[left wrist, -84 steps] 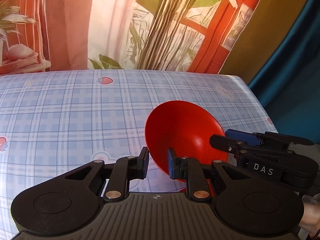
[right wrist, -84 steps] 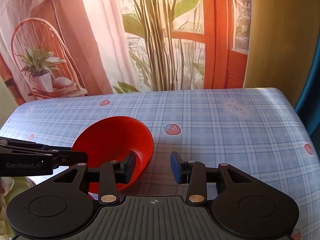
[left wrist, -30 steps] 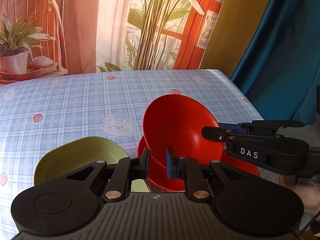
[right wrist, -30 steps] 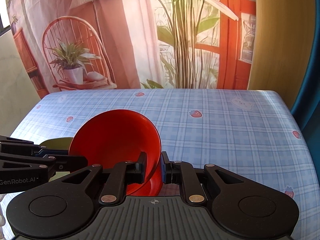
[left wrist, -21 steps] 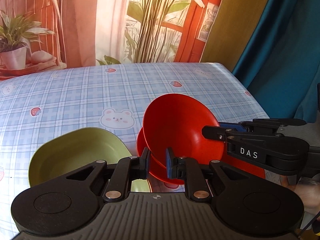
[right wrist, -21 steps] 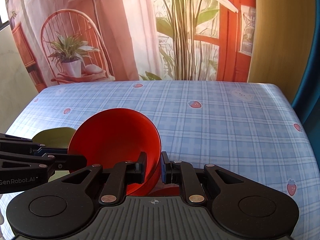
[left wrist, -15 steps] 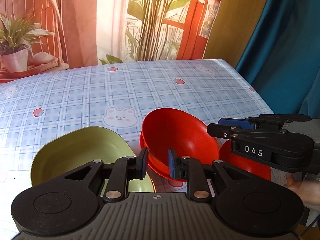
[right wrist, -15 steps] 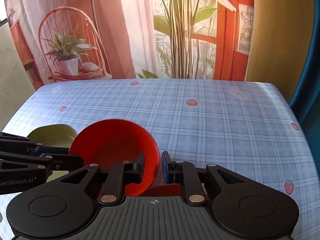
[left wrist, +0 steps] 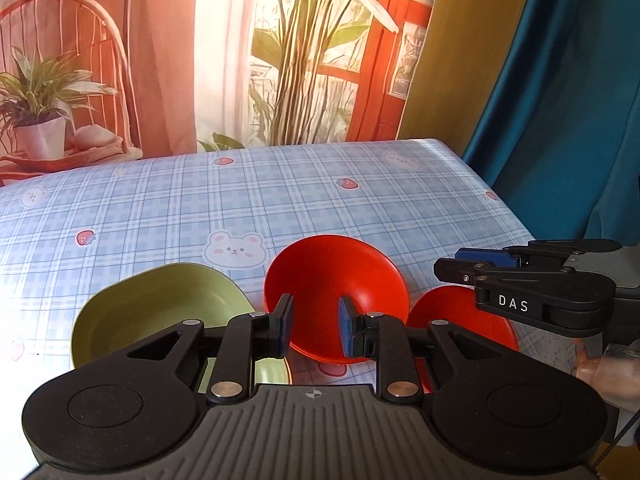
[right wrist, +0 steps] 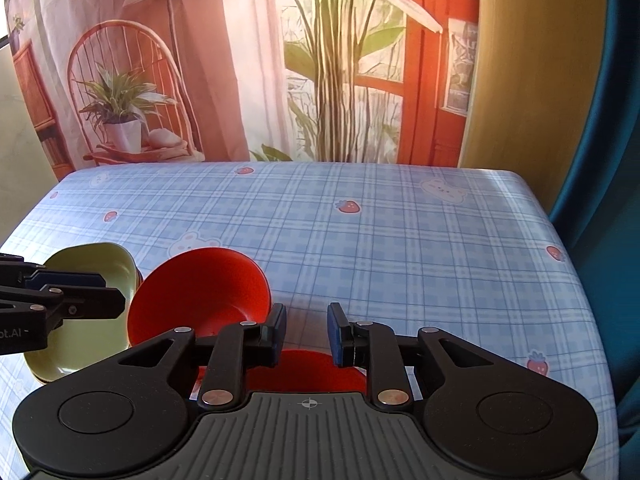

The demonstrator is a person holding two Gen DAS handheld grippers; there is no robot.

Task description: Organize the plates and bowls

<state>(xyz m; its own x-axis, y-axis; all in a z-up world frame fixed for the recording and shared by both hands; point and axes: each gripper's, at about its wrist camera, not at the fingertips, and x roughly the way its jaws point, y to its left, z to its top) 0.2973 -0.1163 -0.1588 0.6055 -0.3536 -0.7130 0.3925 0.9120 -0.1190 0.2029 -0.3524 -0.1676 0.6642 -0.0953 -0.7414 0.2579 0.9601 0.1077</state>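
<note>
Sitting btwn left gripper (left wrist: 313, 326) fingers: red bowl (left wrist: 335, 280)

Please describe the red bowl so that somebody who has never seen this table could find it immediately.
Start at the blue checked tablecloth and go to its near edge, where the dishes sit in a row. The red bowl is the middle one, just in front of the open left gripper. It is deep and round, unlike the pale green dish on one side and the flat red plate on the other.

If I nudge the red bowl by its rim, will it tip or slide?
The red bowl already sits tilted, apparently on a narrow base, so a rim push would probably rock it. Its smooth, matte, thin wall suggests light, stiff plastic. It would likely skid on the glossy tablecloth.
</note>
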